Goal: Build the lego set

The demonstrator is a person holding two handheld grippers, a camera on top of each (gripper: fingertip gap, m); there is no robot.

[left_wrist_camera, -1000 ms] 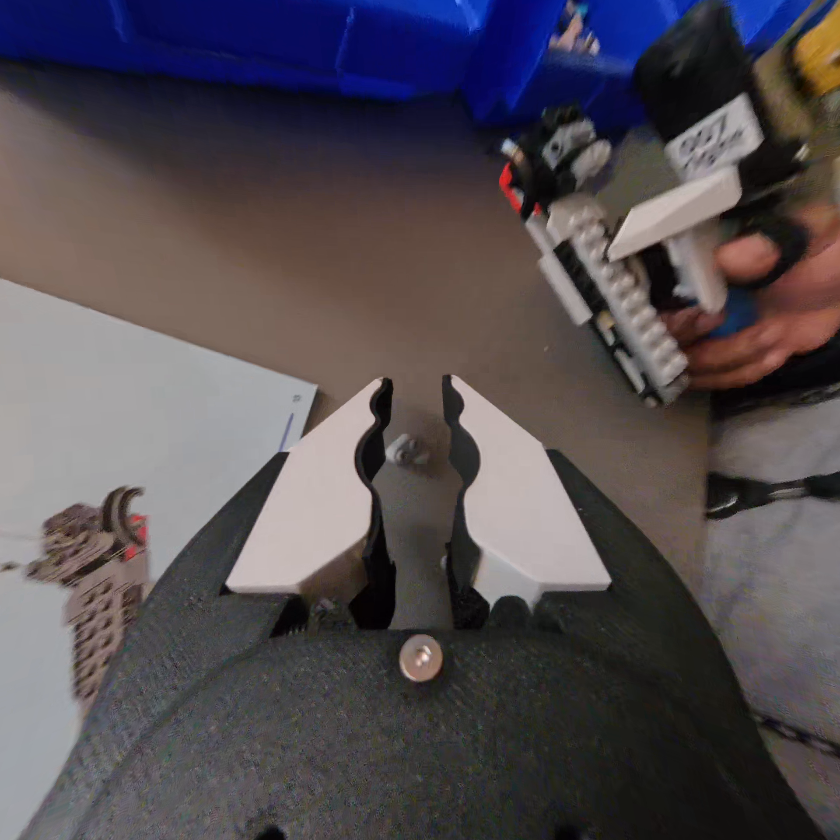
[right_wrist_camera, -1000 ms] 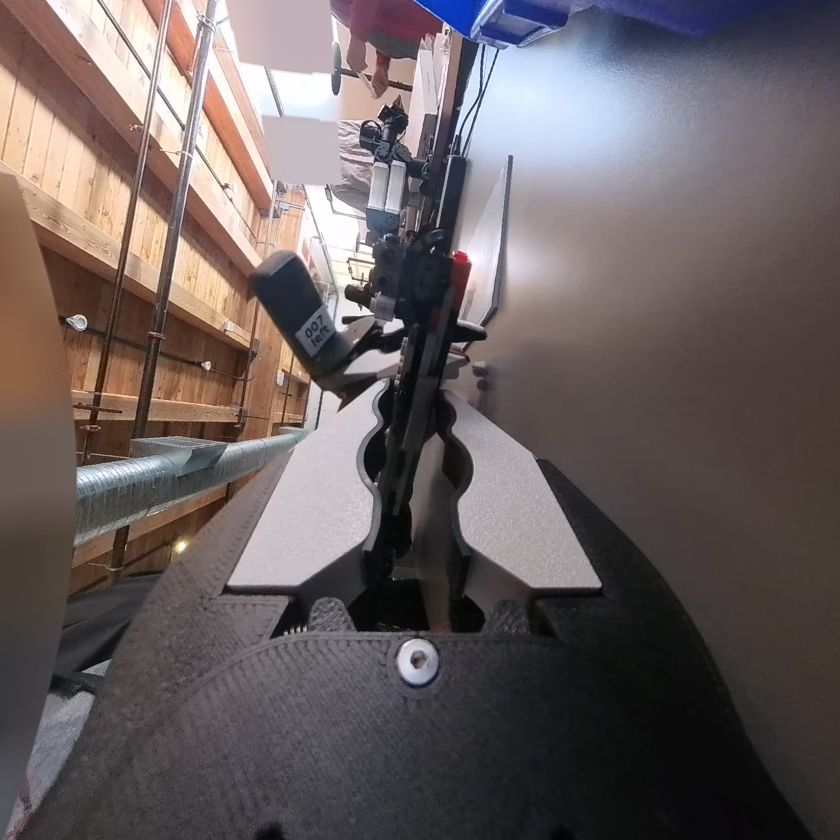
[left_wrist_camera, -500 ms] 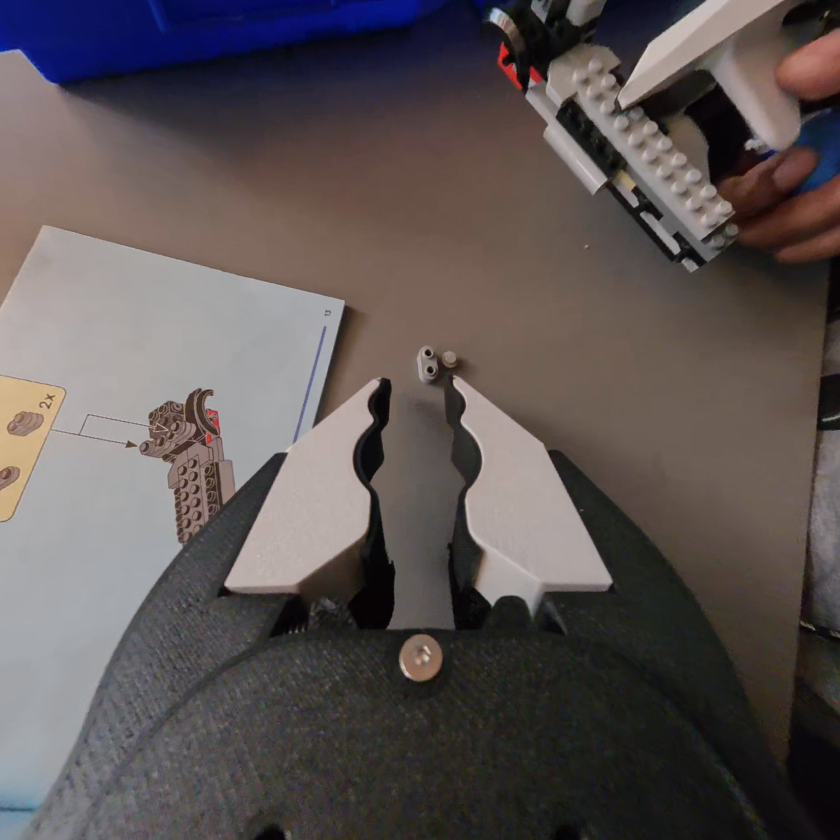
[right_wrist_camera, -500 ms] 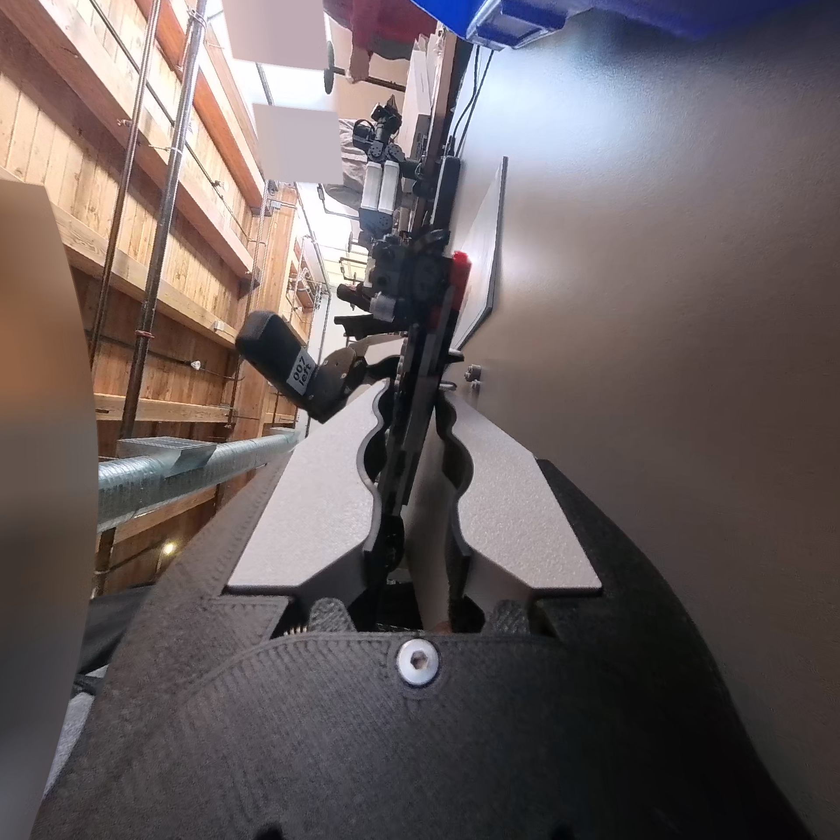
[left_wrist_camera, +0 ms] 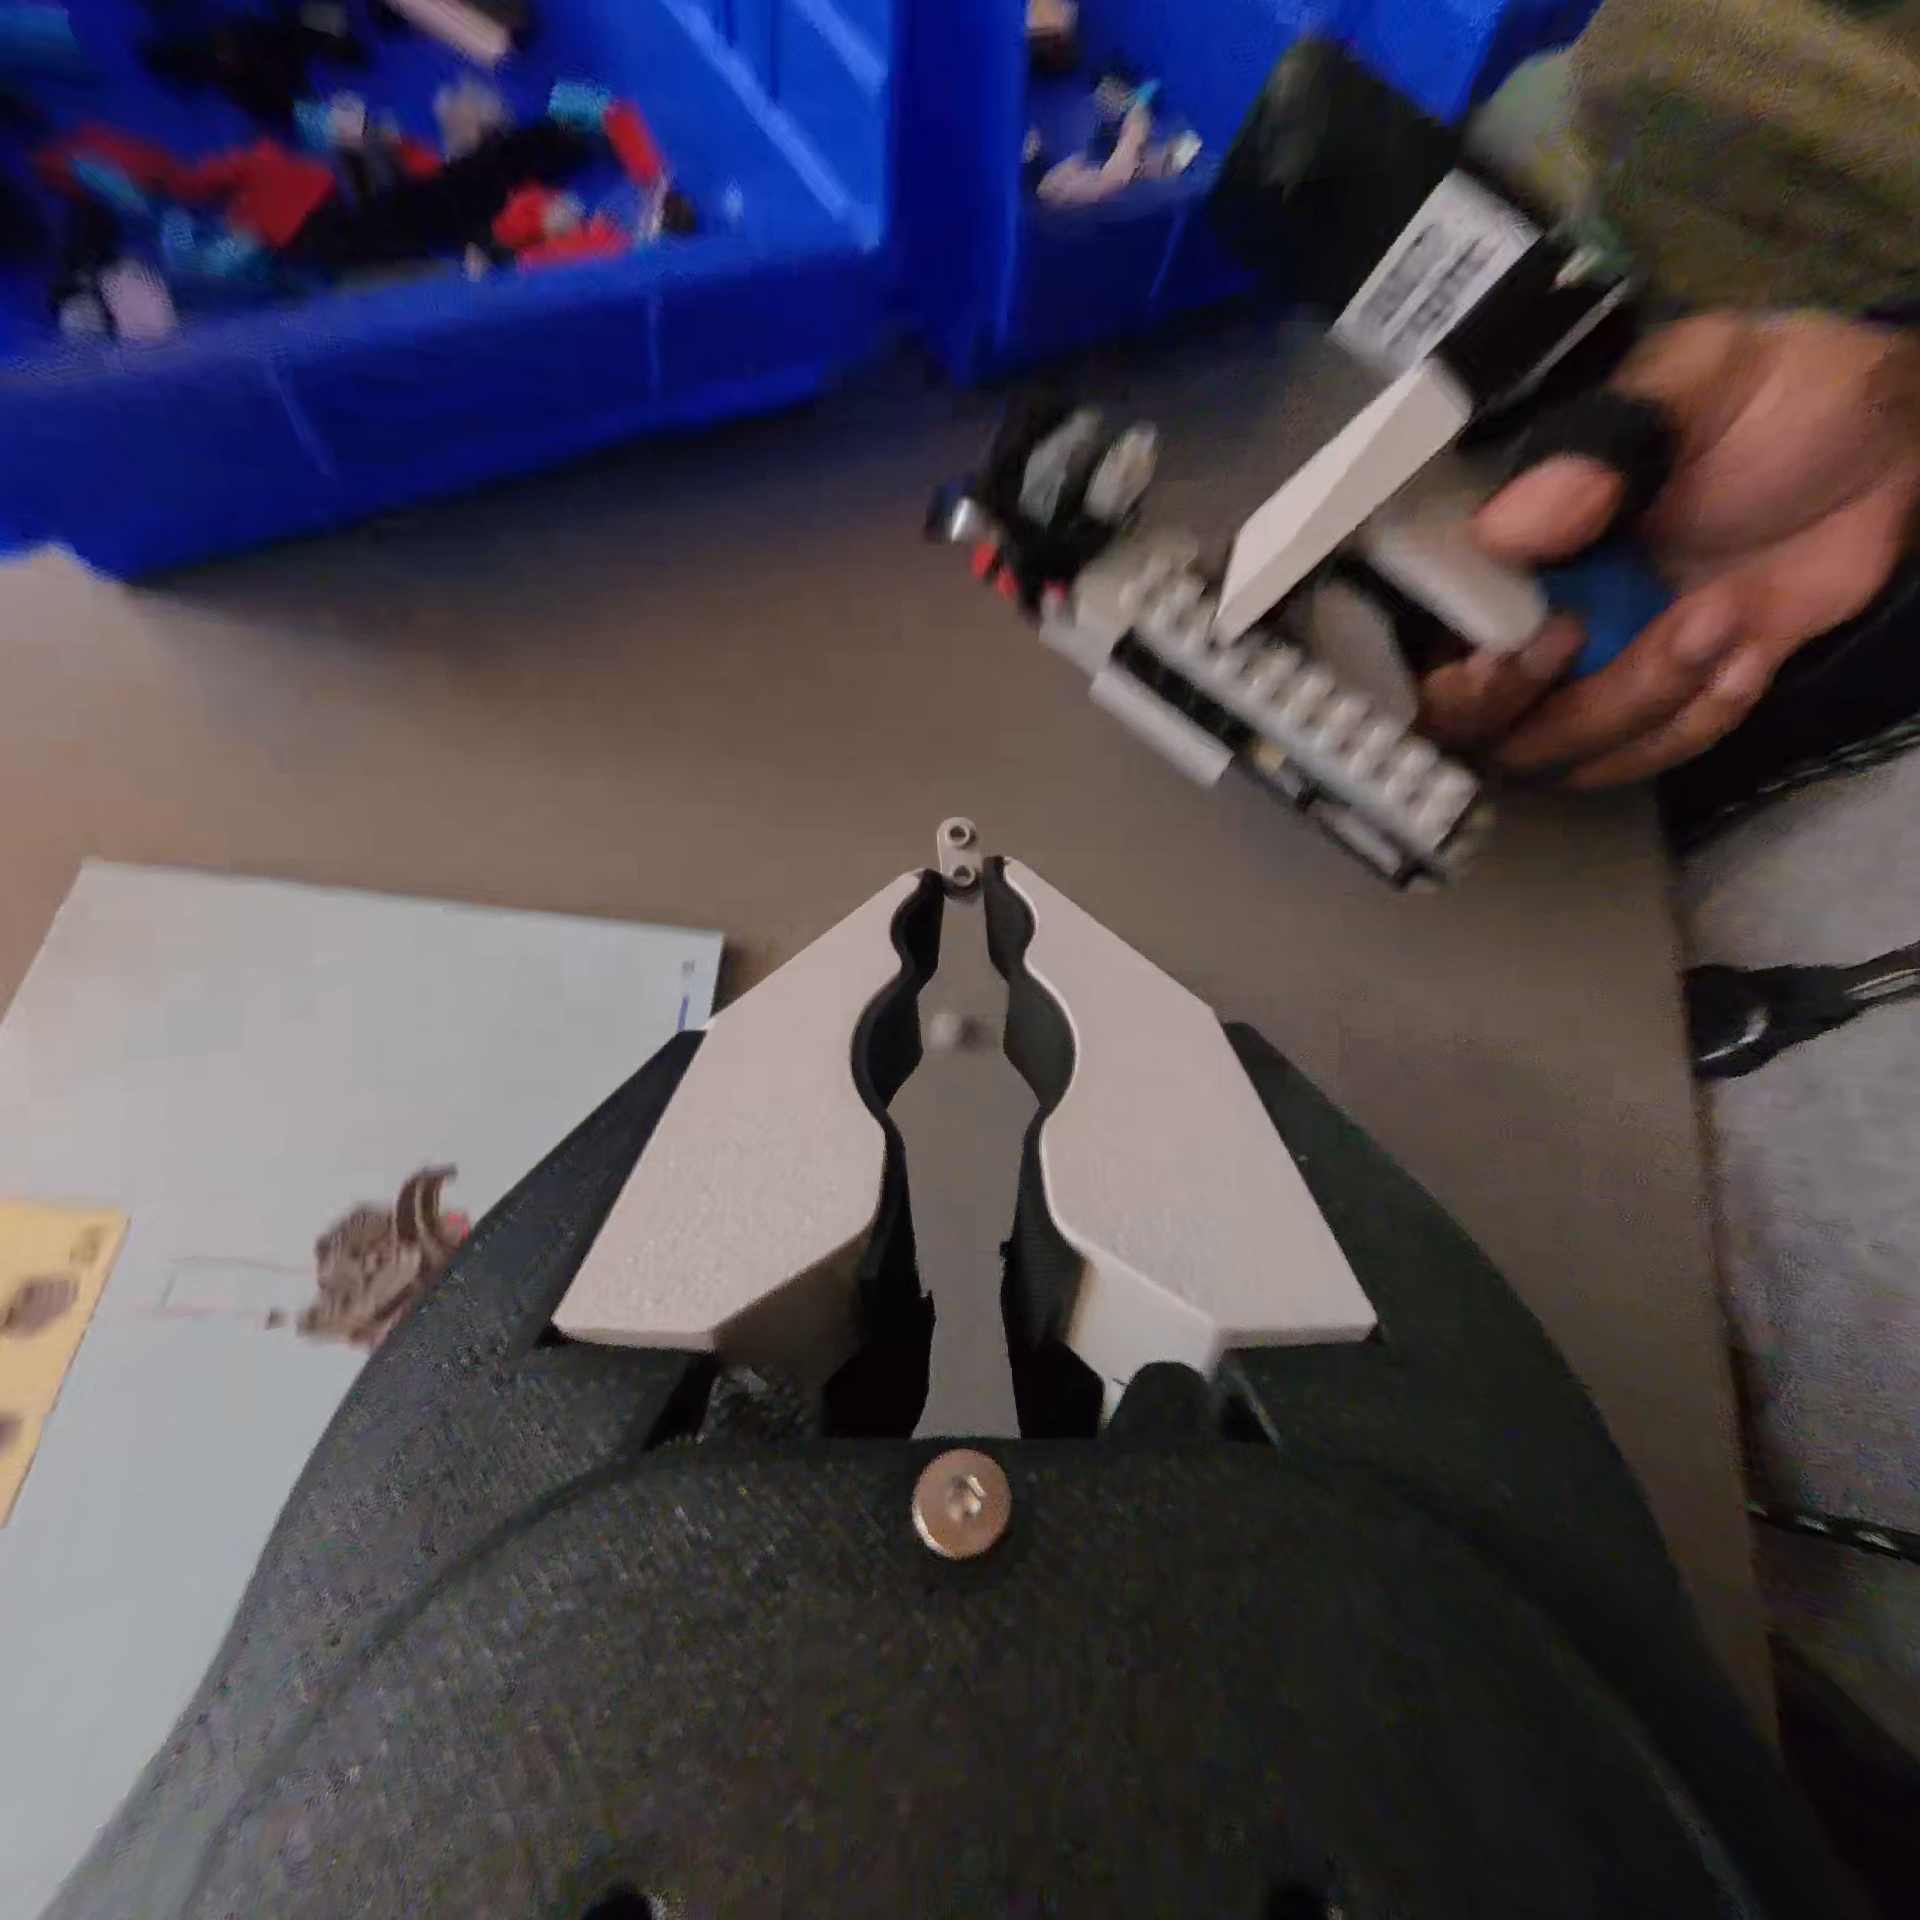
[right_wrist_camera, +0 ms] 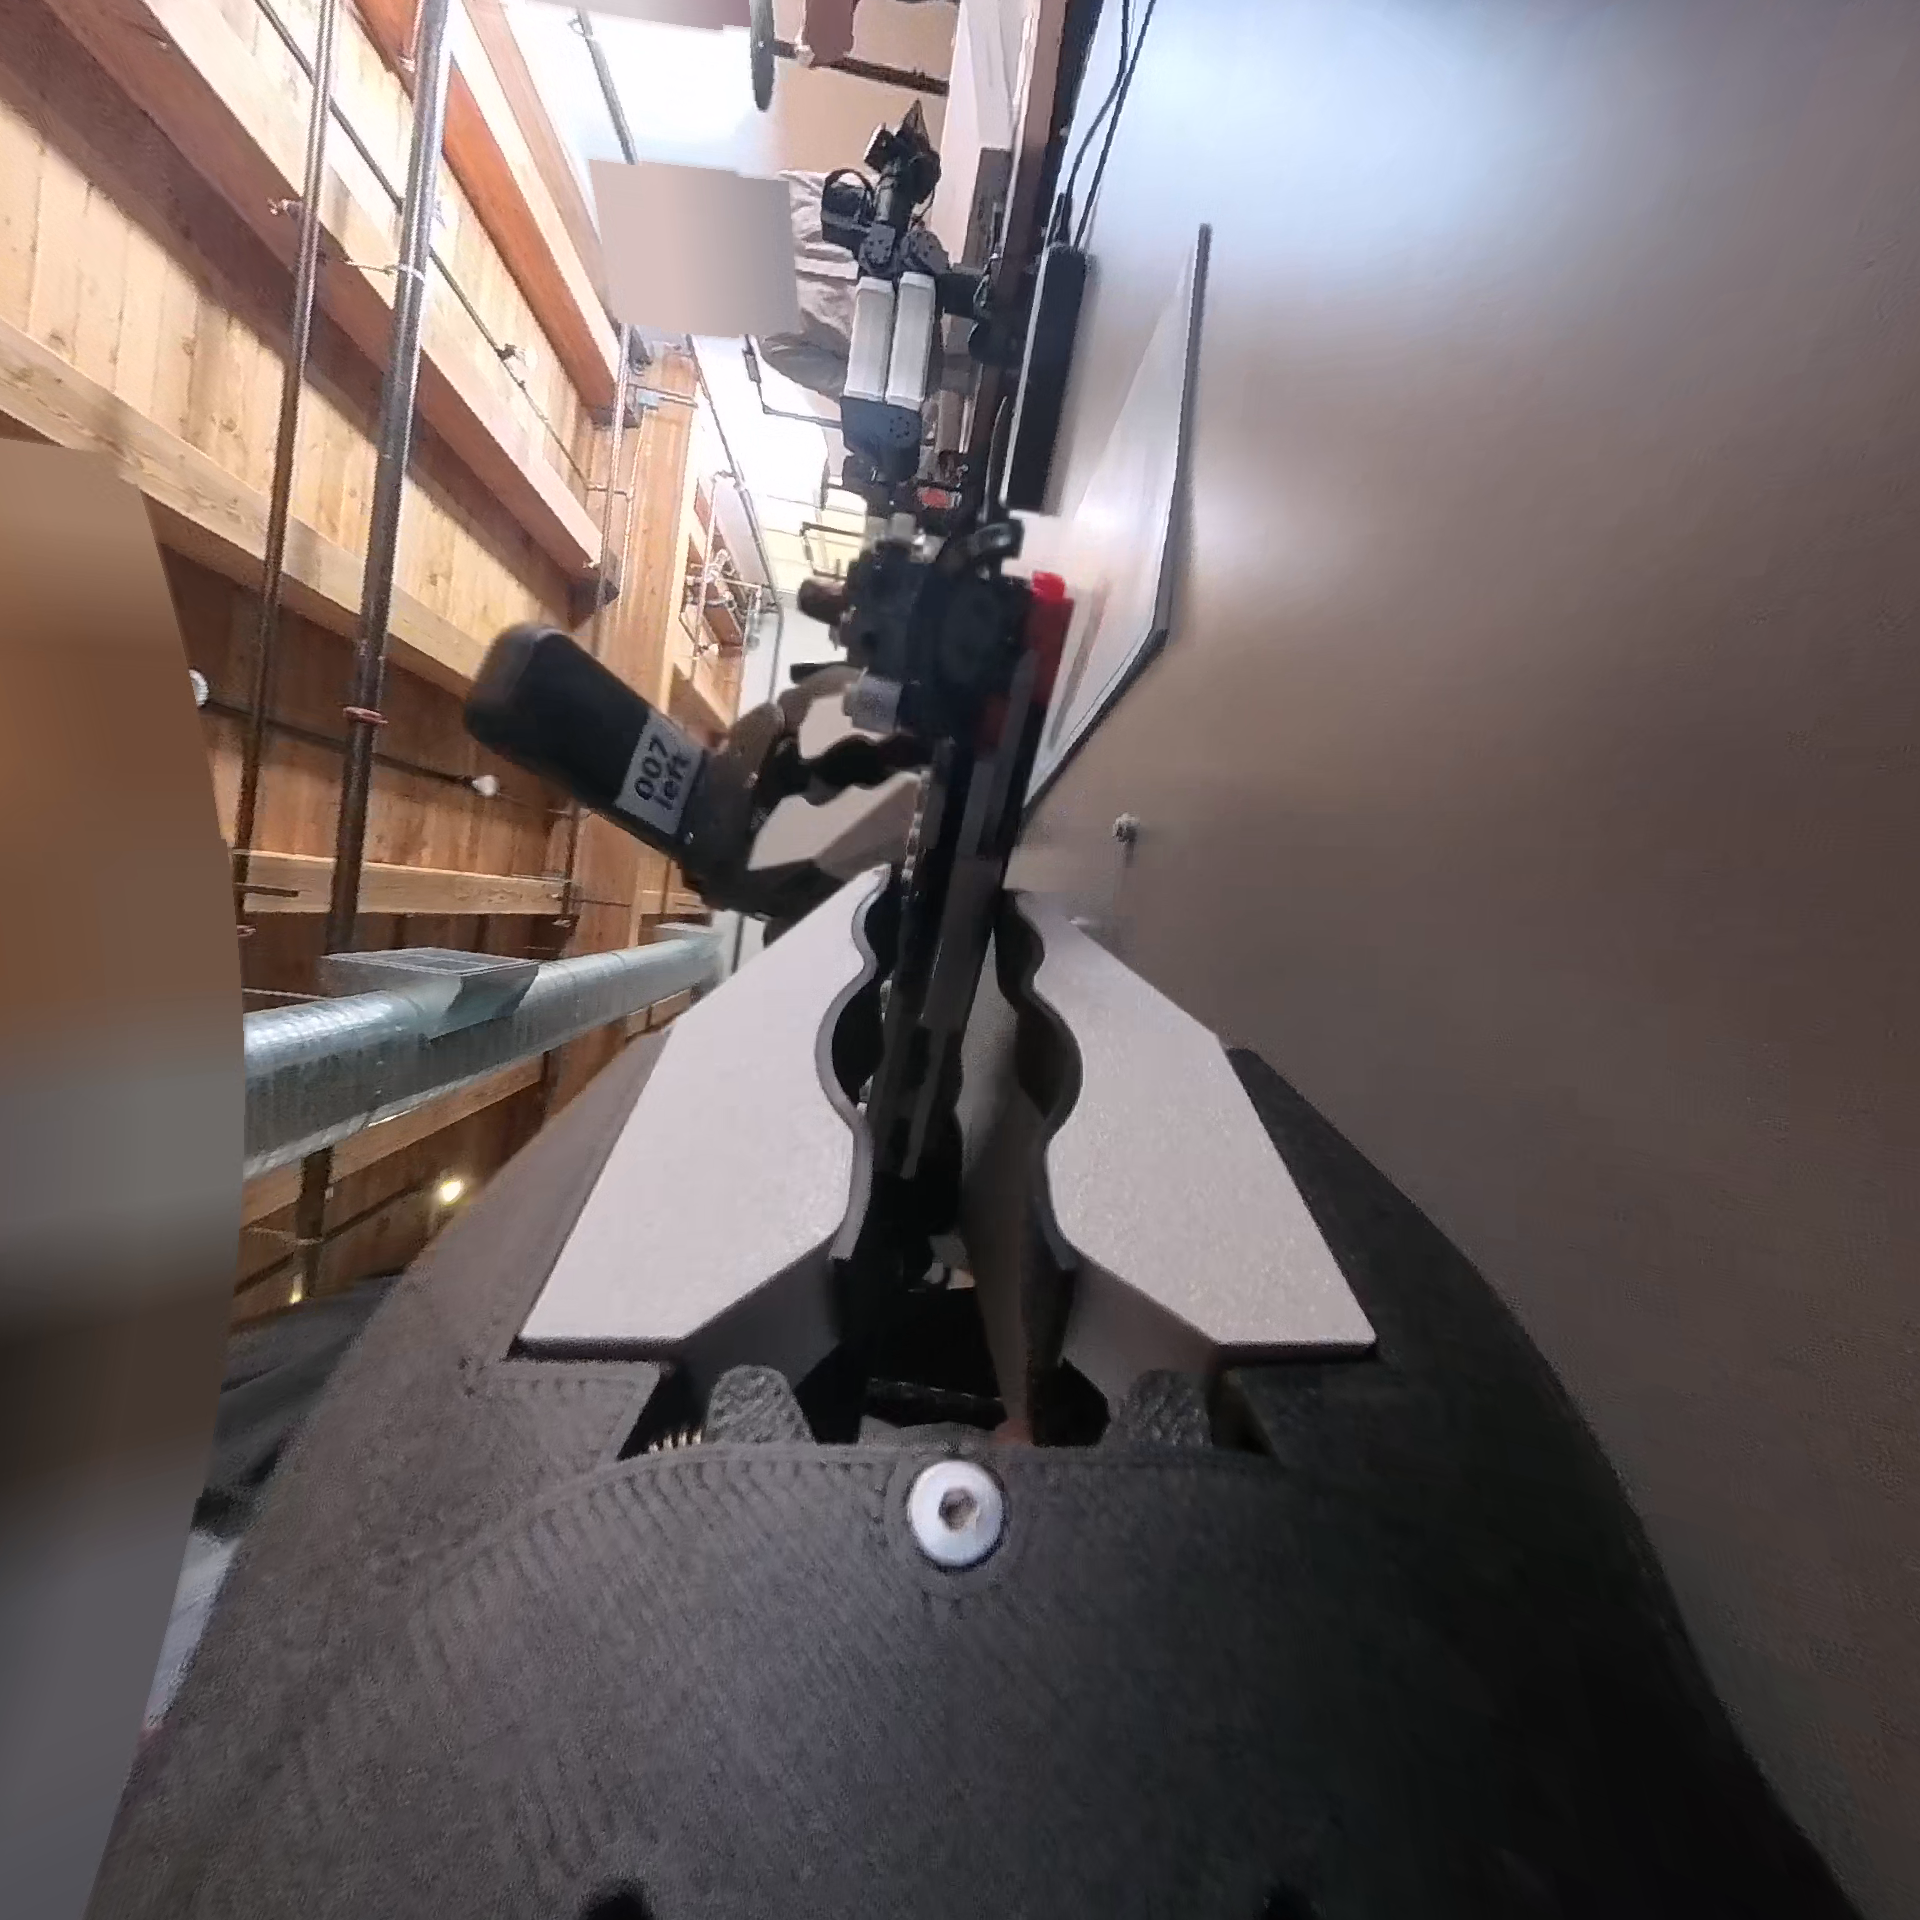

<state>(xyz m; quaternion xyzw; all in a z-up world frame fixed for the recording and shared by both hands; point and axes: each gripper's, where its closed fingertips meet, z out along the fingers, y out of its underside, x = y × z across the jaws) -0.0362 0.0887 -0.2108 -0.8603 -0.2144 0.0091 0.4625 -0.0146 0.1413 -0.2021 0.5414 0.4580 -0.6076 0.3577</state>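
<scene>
L gripper: jaws nearly closed, tips pinching a small grey 2-hole lego piece; its far end sticks out past the tips. A second tiny grey piece lies on the grey worktop, seen through the gap between the fingers.

R gripper: turned sideways, jaws clamped on the partly built lego model, a long grey/black studded assy w/ red bits at the far end. In L view the model sits held above the worktop, right of the L gripper, w/ a hand on the R gripper.

Instruction booklet flat on the worktop, left. Blue bins w/ mixed parts at the back, blurred.
</scene>
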